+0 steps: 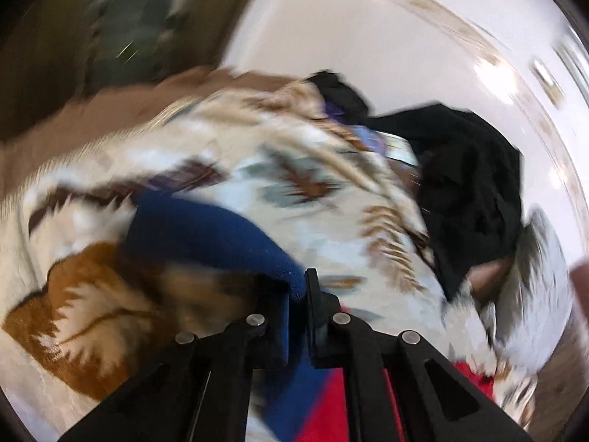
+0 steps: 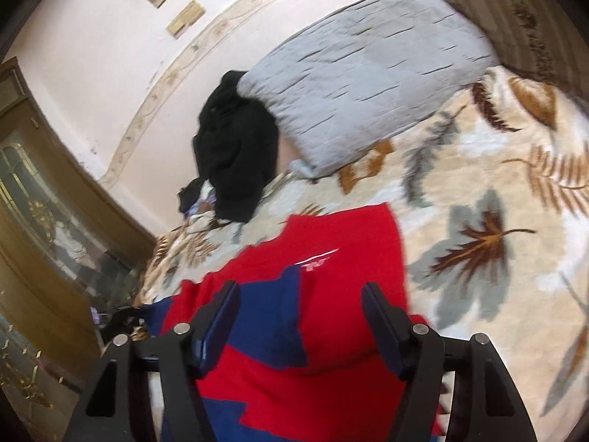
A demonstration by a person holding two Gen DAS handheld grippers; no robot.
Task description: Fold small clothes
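A leaf-patterned blanket (image 2: 478,191) is seen covering the bed, with a grey pillow (image 2: 364,84) and black clothes (image 2: 235,154) beyond the red-and-blue garment (image 2: 331,243) spread on it. A blue fold of that garment is clamped in the left tool (image 1: 298,291). The right tool (image 2: 300,316) is held open over the garment.

Left wrist view smeared by motion blur; bed blanket (image 1: 257,191) pattern unclear. Red-blue garment (image 2: 331,258) cut off at bottom edge in right view. Small items beside black clothes (image 2: 235,147) too small to identify.
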